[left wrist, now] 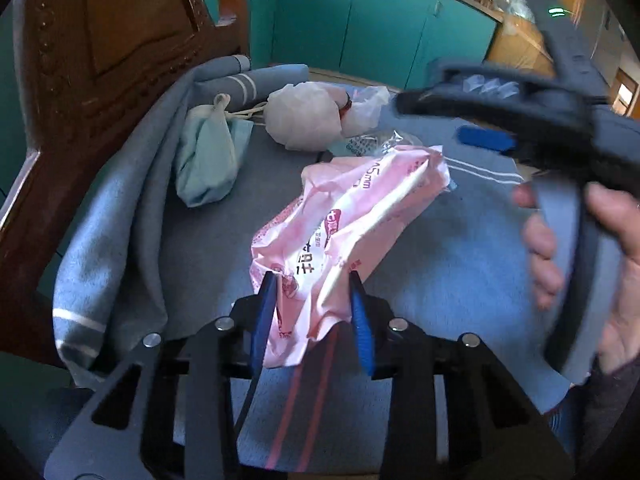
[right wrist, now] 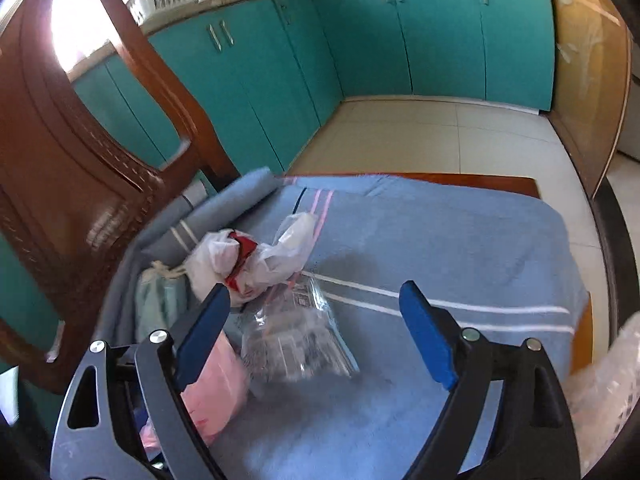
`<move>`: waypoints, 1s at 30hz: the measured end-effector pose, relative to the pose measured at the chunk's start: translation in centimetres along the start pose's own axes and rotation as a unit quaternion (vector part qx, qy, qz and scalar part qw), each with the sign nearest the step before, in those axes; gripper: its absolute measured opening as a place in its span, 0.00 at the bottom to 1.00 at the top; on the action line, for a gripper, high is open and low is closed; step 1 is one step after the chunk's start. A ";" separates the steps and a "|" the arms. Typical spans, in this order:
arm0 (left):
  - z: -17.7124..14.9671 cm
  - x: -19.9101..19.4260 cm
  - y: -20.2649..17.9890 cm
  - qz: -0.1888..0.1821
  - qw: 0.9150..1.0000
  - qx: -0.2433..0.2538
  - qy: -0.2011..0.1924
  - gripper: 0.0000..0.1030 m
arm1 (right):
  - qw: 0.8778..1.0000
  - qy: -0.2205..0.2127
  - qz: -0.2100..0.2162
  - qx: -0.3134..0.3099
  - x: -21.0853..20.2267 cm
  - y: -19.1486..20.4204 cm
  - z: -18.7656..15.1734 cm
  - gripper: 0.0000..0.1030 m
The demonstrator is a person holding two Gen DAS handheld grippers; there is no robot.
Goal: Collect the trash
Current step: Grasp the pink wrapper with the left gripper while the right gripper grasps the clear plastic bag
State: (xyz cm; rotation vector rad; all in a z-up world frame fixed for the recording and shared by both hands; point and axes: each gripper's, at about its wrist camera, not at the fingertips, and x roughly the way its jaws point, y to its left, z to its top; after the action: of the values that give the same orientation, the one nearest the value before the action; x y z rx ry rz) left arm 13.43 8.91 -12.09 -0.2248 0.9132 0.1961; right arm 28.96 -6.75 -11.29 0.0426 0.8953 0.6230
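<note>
A crumpled pink packet [left wrist: 352, 216] lies on a blue towel [left wrist: 440, 248]. My left gripper [left wrist: 313, 314] is shut on the packet's near end, with a blue pad pressing each side. The same pink packet [right wrist: 216, 392] shows at the lower left of the right wrist view. My right gripper [right wrist: 316, 300] stands open above a clear zip bag [right wrist: 296, 340] and touches nothing. The left wrist view shows that right gripper [left wrist: 440, 120] blurred at the upper right, held by a hand [left wrist: 612, 272]. Farther back lie a crumpled white plastic bag [left wrist: 304, 116] [right wrist: 240, 260] and a pale green drawstring pouch [left wrist: 208, 160].
The towel [right wrist: 460, 240] covers a wooden surface beside a carved wooden chair back [left wrist: 100, 60] [right wrist: 60, 200]. Teal cabinets [right wrist: 360, 40] line the walls, with tiled floor [right wrist: 460, 136] beyond. Bubble wrap [right wrist: 608, 392] shows at the right edge.
</note>
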 end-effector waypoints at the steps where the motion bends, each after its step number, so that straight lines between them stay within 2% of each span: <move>1: -0.1 -0.2 0.1 -0.002 1.000 0.003 0.001 0.35 | 1.000 0.011 0.002 -0.006 1.0 0.2 -0.2 0.82; 4: -0.3 -0.6 0.3 -0.002 1.000 0.010 0.002 0.34 | 0.999 0.047 -0.005 -0.009 3.3 0.3 -1.2 0.82; 6: -0.6 -0.9 0.5 0.004 1.000 0.012 0.003 0.34 | 0.999 0.050 0.004 -0.017 3.7 0.5 -1.7 0.80; 7: -0.8 -1.0 0.7 0.005 1.000 0.011 0.004 0.34 | 0.998 0.051 0.004 -0.024 3.7 0.7 -1.9 0.77; 9: -1.4 -1.2 1.1 0.008 1.000 0.011 0.005 0.34 | 0.998 0.052 0.013 -0.038 3.4 1.0 -2.2 0.60; 10: -1.5 -1.2 1.2 0.009 1.000 0.010 0.005 0.34 | 0.997 0.053 0.015 -0.046 3.1 1.2 -2.4 0.57; 16: -1.6 -1.5 1.4 0.011 1.000 0.002 0.004 0.34 | 0.997 0.038 0.026 -0.066 1.2 1.9 -3.6 0.42; 24: -1.6 -1.6 1.1 0.003 1.000 -0.002 0.002 0.36 | 0.999 0.014 0.047 -0.023 -3.6 -1.0 -4.0 0.36; 30: -1.4 -2.6 1.0 0.000 1.000 -0.015 -0.016 0.52 | 1.000 0.006 0.025 0.001 -6.1 -3.4 -4.4 0.36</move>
State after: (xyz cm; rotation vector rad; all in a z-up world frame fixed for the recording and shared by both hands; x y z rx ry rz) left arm 10.51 9.31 -10.97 -0.2486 0.8794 0.2131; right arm 24.56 -13.69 -10.69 0.0635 0.9091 0.6704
